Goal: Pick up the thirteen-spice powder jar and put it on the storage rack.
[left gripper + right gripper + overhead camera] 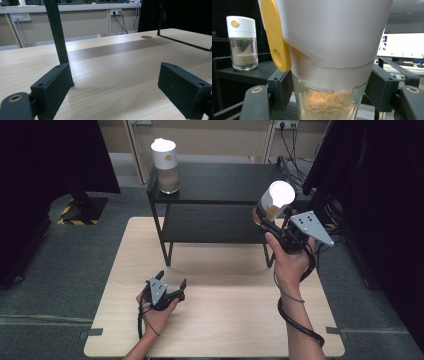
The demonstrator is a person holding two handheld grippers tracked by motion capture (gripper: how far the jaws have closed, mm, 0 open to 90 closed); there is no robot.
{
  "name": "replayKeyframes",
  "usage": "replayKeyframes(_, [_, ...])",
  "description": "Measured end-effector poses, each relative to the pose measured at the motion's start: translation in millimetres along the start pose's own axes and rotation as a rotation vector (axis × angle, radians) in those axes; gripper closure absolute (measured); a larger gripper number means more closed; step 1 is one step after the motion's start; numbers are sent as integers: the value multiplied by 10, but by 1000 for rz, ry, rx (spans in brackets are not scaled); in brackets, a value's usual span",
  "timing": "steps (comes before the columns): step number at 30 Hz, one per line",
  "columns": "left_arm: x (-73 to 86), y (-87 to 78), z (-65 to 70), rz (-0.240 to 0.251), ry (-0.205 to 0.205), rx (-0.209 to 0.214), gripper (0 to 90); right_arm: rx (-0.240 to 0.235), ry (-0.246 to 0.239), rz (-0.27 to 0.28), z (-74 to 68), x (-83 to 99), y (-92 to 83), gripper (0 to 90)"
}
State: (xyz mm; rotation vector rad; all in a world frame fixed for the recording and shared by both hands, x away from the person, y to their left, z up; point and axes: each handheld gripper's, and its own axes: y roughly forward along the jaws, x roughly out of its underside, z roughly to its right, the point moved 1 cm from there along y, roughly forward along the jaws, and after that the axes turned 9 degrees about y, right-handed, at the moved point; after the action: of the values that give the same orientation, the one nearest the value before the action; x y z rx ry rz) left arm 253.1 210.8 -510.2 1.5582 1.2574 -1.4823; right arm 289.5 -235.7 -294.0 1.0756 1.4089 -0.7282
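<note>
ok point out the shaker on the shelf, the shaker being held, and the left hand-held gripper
shaker on the shelf (165, 167): high view, its glass body
held shaker (329, 105): right gripper view, its glass
left hand-held gripper (171, 279): high view, between its open jaws

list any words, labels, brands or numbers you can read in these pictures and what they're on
No text can be read.
White-lidded glass shaker jar held in the right gripper: no label visible.
Second white-lidded glass jar on the black metal shelf: none either.
Lit computer monitor: marks too small and blurred.
Wall socket stickers: blurred.
</note>
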Motion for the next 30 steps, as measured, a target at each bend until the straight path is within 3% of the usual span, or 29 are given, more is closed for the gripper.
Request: replayKeyframes(30, [-4, 2, -8, -3, -3, 2, 114, 32, 5, 9, -3, -260, 316, 309])
